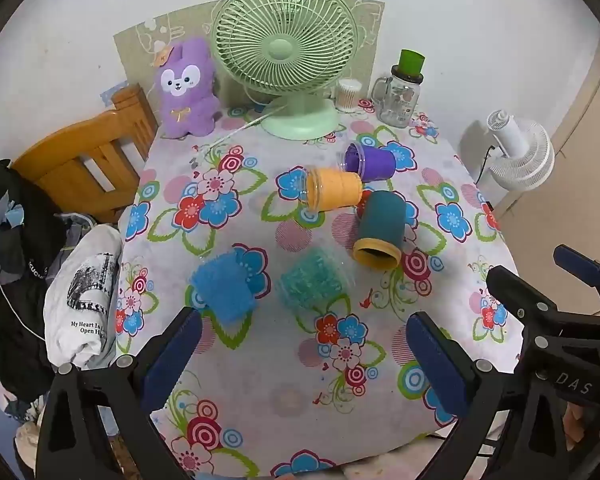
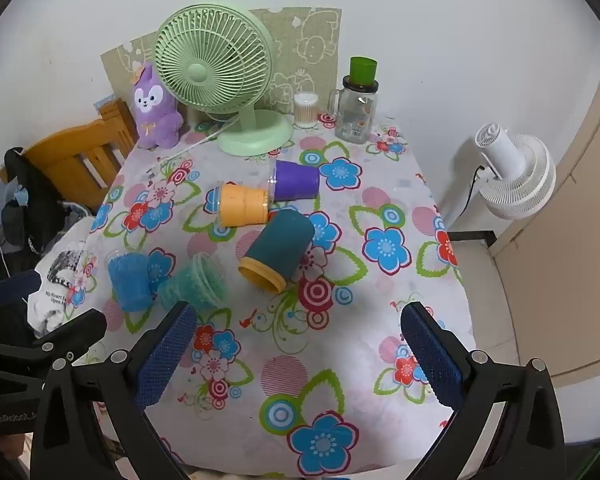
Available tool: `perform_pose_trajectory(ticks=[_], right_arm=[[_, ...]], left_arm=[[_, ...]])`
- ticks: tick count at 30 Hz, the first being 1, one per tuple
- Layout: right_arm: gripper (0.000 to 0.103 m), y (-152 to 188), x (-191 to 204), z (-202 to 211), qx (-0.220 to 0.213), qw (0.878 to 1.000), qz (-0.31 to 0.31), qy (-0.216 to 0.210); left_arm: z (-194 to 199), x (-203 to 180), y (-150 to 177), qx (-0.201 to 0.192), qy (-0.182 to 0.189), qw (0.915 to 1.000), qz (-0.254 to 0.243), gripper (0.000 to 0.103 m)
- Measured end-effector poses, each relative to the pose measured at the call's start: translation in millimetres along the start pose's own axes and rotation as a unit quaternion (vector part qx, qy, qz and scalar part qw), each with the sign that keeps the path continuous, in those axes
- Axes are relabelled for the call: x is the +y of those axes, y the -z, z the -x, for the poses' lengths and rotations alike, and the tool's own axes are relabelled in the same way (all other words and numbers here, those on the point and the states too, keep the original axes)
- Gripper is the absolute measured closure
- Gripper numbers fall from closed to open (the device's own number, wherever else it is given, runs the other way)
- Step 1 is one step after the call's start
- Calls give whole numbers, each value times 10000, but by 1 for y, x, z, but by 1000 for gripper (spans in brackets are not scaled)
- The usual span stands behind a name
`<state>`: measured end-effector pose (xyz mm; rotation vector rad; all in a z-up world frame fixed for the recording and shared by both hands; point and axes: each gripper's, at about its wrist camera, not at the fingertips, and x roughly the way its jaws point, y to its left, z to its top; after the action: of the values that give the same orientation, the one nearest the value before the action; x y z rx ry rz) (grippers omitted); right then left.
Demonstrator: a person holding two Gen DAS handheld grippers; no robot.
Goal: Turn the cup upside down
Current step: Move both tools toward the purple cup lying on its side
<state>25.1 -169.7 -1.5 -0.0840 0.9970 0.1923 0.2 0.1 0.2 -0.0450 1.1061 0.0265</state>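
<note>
Two tongs spread wide and empty, left tongs (image 1: 302,354), right tongs (image 2: 296,354), above floral tablecloth (image 2: 340,360)

both cameras sit behind their claws at the near edge of the surface (image 1: 300,360), raised and tilted down, facing the far wall. the left view looks from the left, with the right claw (image 1: 540,280) at its right edge; the right view looks from the right, with the left claw's arm at its lower left. neither is close to the cups. both share the whole surface, the green fan (image 1: 286,52) and the white fan (image 2: 512,172).
</note>
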Motion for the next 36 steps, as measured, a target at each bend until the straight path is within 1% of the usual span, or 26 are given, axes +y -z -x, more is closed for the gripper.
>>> perform_pose_trajectory(ticks=[8,9,18,33,36], right_arm=[[0,-1,-1,-1,33,10000,-43,-38],[0,-2,0,2,27,10000,-36,-35],[0,0,6,-2,12,9999,122,-55],[1,-1,10,-4,-23,9998,137,-121],[1,-3,9,-3,-36,9998,125,-116]], left_arm=[[0,0,-3,-60,-1,10000,-4,0],[2,2,3,-72,-43,10000,17,0],[2,7,8,-45,-65,10000,49,0],[-1,14,3,-33,-96,9999,51,0],[0,15,2,-53,-75,9999,116,0]])
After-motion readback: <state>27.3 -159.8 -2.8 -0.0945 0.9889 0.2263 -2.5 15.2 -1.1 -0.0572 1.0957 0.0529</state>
